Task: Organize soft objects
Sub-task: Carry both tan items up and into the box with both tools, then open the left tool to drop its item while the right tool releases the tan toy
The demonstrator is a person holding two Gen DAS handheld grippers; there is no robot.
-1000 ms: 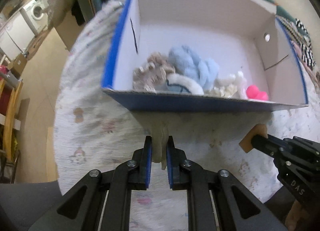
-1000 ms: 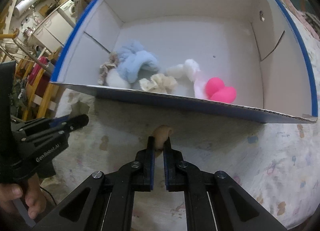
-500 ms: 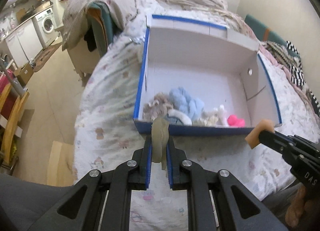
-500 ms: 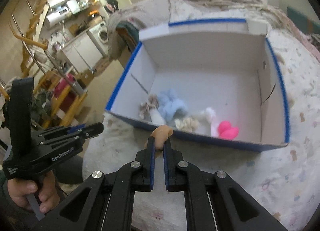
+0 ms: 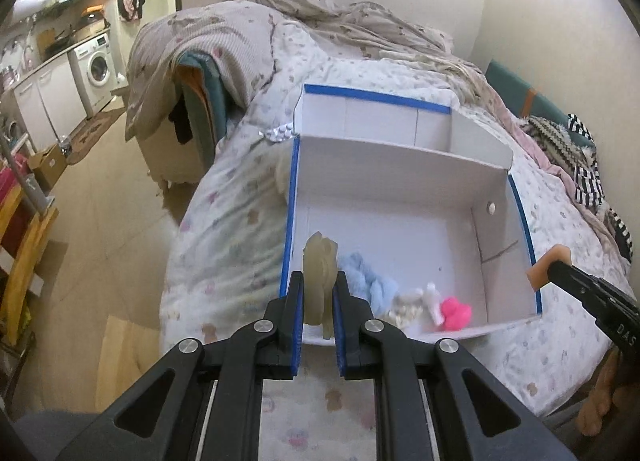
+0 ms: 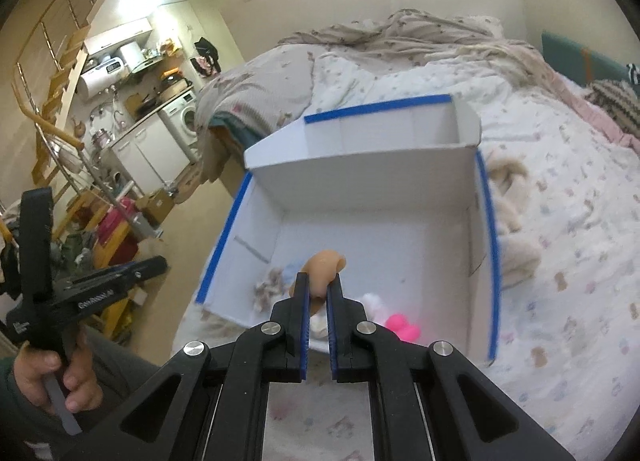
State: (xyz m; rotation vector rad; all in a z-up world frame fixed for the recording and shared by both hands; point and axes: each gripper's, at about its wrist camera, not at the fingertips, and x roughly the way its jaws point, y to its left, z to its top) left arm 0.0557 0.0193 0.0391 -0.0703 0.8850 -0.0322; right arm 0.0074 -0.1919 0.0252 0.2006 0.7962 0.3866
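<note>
I am holding two soft toys, one in each claw: my left gripper [image 5: 318, 293] is clamped on a floppy olive-beige soft piece [image 5: 318, 273], and my right gripper [image 6: 317, 293] is pinched nearly closed on a peach-coloured squishy toy [image 6: 323, 267]. Both are hanging in the air in front of the white cardboard box [image 5: 400, 189] with blue-taped edges, which is sitting on the patterned bedspread [image 5: 236, 221]. A second ago the box was filling both views from close and low; now I am looking down on it from higher up, so both toys have been lifted clear of the bed and seem ready to carry over the near wall. Already lying inside along that wall are a light blue fluffy bundle [image 5: 370, 281], a cream plush [image 5: 406, 307] and a bright pink toy [image 5: 456, 313]. My claws are covering part of that pile, the olive piece's shape is hard to make out, and the right view is blurred
</note>
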